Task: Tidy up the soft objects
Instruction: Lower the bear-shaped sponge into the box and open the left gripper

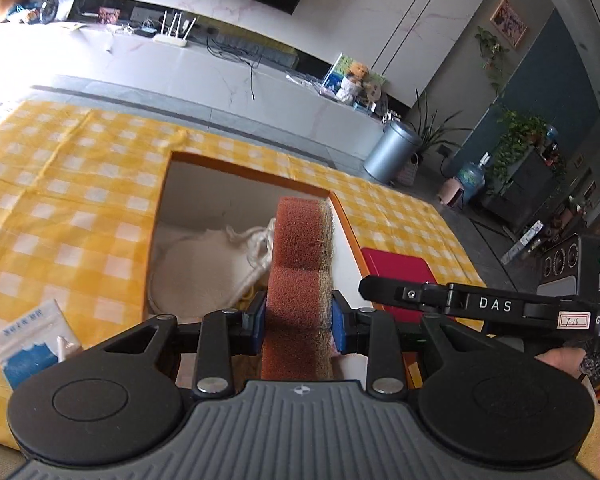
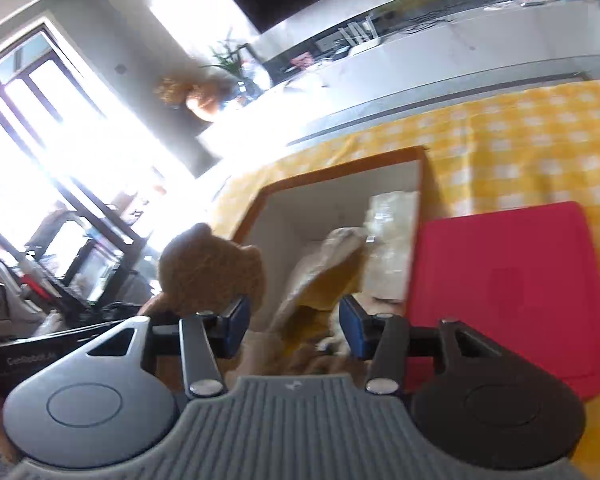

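Orange sponge (image 1: pixel 298 280), clamped upright in the left gripper (image 1: pixel 299 322), hangs over the box (image 1: pixel 256 174) (right gripper (image 2: pixel 292 326) spread, seemingly empty).

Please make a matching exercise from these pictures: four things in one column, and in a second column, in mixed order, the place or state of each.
Things:
1. sponge
2. white pouch
3. red lid
4. tissue pack

Places or states:
A. lies flat on the checked cloth, on the right of the box
B. lies inside the box
C. clamped between the left gripper's pads
D. lies on the checked cloth, on the left of the box

Pairs: 1-C, 2-B, 3-A, 4-D
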### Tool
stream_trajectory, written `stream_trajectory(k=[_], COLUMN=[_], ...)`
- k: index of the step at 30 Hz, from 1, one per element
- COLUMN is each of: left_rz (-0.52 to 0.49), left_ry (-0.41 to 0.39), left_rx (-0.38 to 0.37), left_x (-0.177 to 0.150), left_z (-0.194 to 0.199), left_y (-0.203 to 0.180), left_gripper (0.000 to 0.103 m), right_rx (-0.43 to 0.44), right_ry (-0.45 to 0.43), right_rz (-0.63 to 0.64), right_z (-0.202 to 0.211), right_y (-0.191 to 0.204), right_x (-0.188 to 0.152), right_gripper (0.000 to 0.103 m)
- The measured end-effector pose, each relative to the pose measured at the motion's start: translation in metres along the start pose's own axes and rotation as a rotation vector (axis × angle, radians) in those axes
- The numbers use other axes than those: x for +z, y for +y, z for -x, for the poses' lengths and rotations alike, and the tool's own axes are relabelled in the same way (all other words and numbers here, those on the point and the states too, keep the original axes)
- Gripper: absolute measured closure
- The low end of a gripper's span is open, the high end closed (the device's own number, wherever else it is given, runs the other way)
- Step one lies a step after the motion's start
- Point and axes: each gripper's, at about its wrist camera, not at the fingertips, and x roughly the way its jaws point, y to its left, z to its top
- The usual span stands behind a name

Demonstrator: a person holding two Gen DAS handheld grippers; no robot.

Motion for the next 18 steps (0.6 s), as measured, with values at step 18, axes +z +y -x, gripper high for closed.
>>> stream_trajectory(k=[18], left_rz=[0.068], left_ry=[0.235], left_rx=[-0.045], left_x=[-0.025], left_z=[-0.072], left_y=[-0.011], left_gripper=[0.068], right_rx=[-0.031], right_ry=[-0.059], right_rz=[-0.069], right_z=[0.01], right_y=[-0.007], right_x=[0.006], right_gripper=[0.057])
